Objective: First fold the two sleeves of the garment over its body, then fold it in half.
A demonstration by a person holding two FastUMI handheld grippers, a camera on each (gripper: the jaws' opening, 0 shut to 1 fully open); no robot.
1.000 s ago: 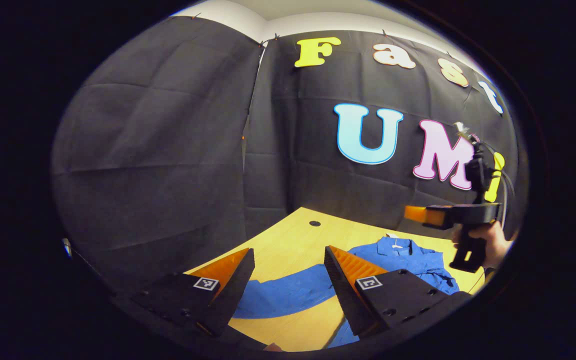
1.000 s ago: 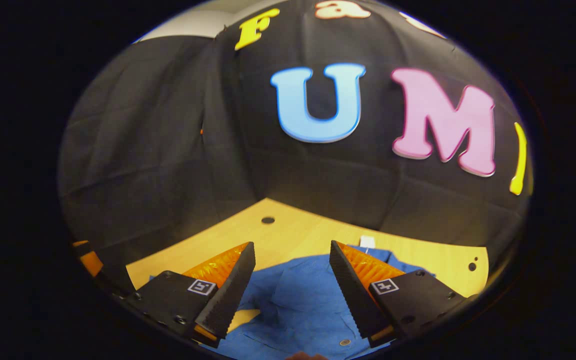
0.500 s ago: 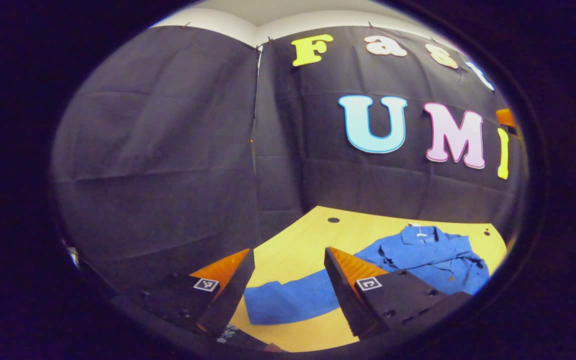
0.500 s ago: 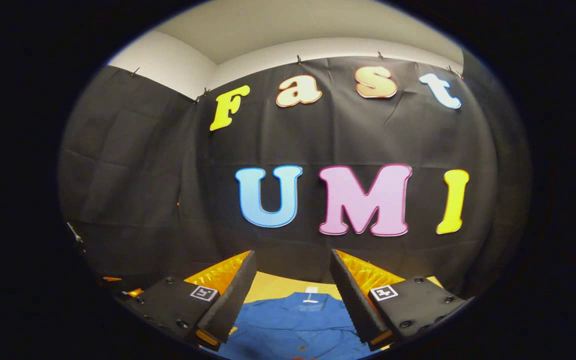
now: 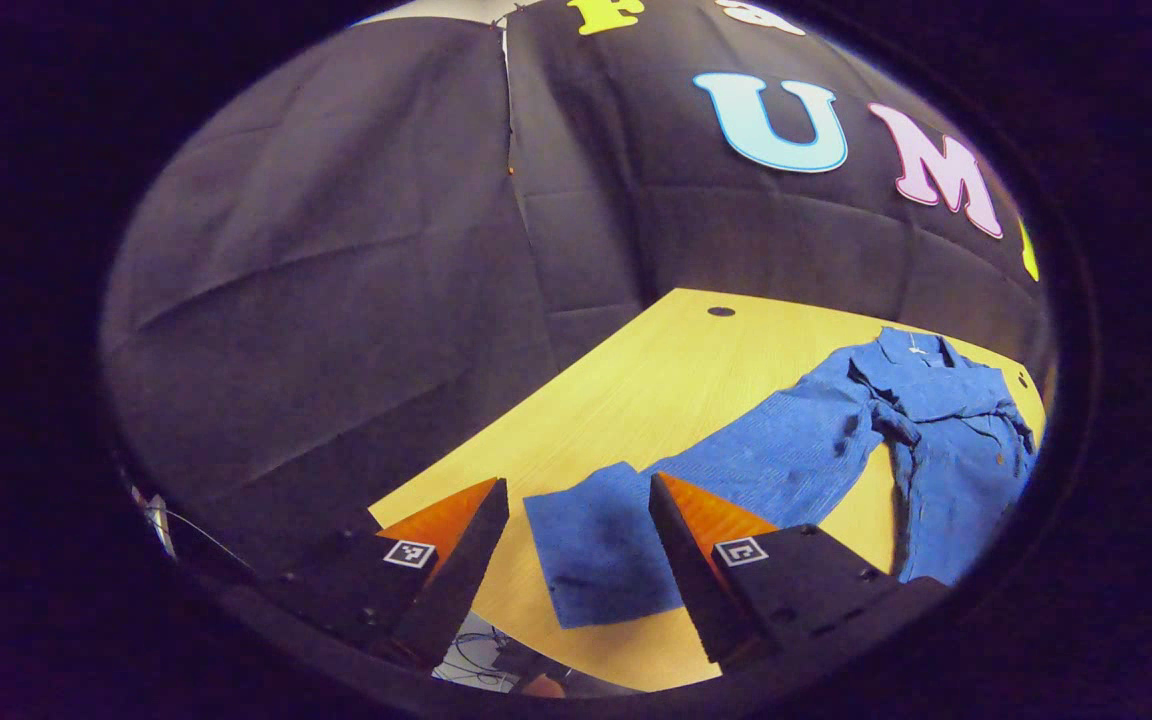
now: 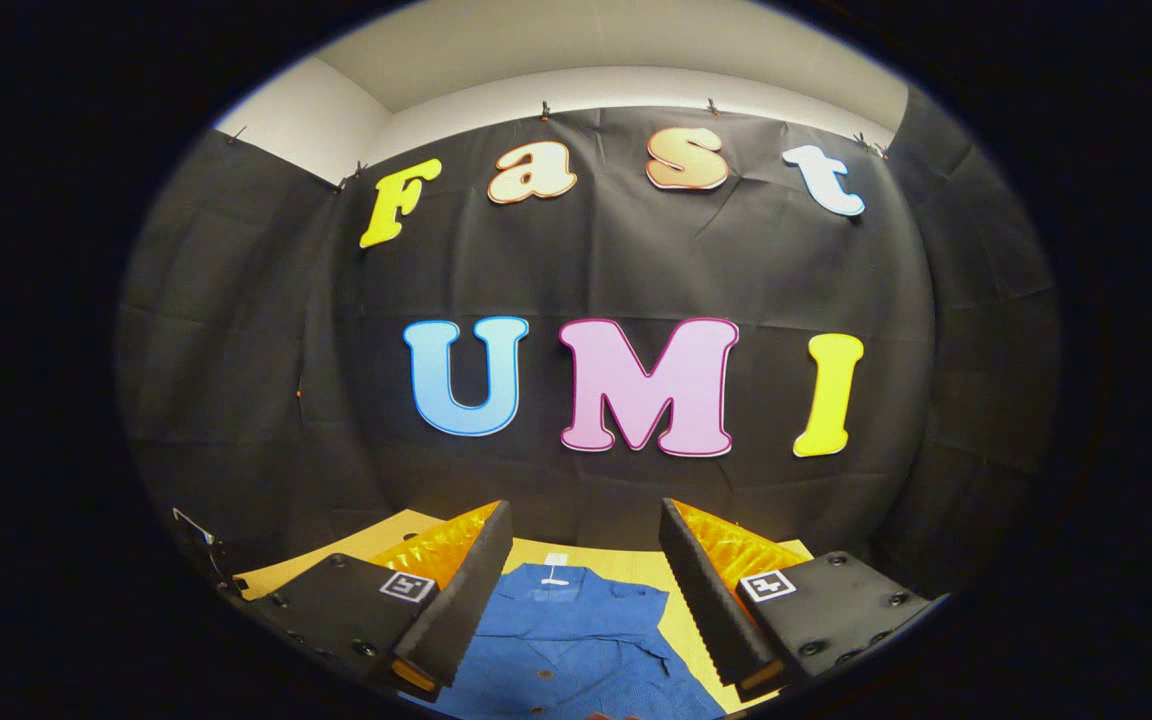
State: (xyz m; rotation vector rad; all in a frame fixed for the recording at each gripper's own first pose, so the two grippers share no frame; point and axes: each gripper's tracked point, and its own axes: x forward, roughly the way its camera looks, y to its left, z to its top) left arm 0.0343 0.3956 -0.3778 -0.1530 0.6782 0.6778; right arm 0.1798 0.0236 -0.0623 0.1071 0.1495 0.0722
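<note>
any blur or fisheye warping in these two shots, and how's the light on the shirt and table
Left gripper view: sharp, little blur; heavy fisheye bends the wooden table edge into a curve, and the blue shirt looks stretched near the rim, evenly lit with soft creases. Right gripper view: sharp too; the shirt collar is evenly lit between the open fingers, and the wall's top edge bows.

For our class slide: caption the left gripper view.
Open left gripper poised over the blue shirt's outstretched sleeve on the wooden table.
</note>
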